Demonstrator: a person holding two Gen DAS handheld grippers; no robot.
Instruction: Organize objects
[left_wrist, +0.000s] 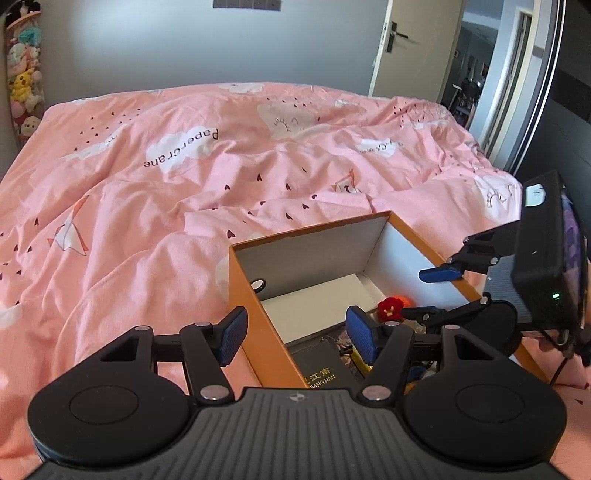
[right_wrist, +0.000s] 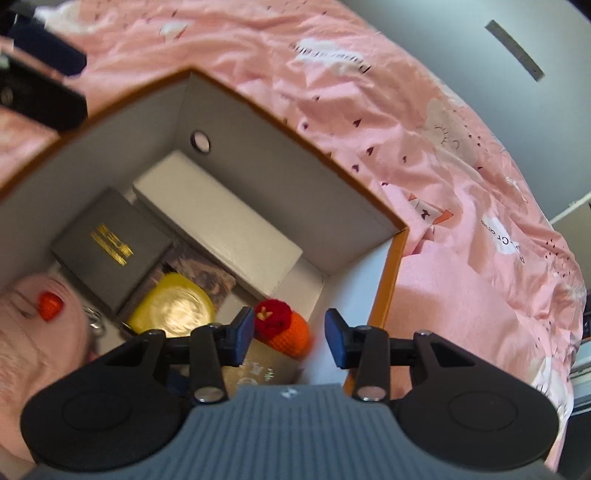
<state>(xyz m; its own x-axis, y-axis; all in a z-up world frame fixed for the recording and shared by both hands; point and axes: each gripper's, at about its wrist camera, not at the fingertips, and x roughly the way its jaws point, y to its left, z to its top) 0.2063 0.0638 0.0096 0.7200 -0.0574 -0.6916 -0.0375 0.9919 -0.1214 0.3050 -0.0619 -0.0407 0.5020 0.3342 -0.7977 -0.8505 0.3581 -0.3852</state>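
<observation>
- Your left tool (left_wrist: 295, 338) is spread apart and holds nothing; it straddles the near wall of the orange box (left_wrist: 258, 325), one pad outside, one inside.
- Your right tool (right_wrist: 290, 338) is also spread apart and empty, hanging over the box's (right_wrist: 388, 295) inside near its corner.
- The left view shows the box sitting on the pink bedspread (left_wrist: 166, 184), with your right tool (left_wrist: 439, 275) reaching in from the right side; inside it shows little beyond the dark book (left_wrist: 321, 369) and the red-and-orange crochet toy (left_wrist: 391, 306).
- Only the right view looks down into the box: a white box (right_wrist: 221, 218) along the far wall, a dark book (right_wrist: 110, 247) with gold lettering, a yellow round lid (right_wrist: 173, 306), and the crochet toy (right_wrist: 284, 326) just ahead of the tool's pads.
- At the right view's left edge lies a pink plush (right_wrist: 37, 314) with an orange spot.
- The left view alone shows the open door (left_wrist: 410, 48) and stuffed toys (left_wrist: 24, 74) on the wall.
</observation>
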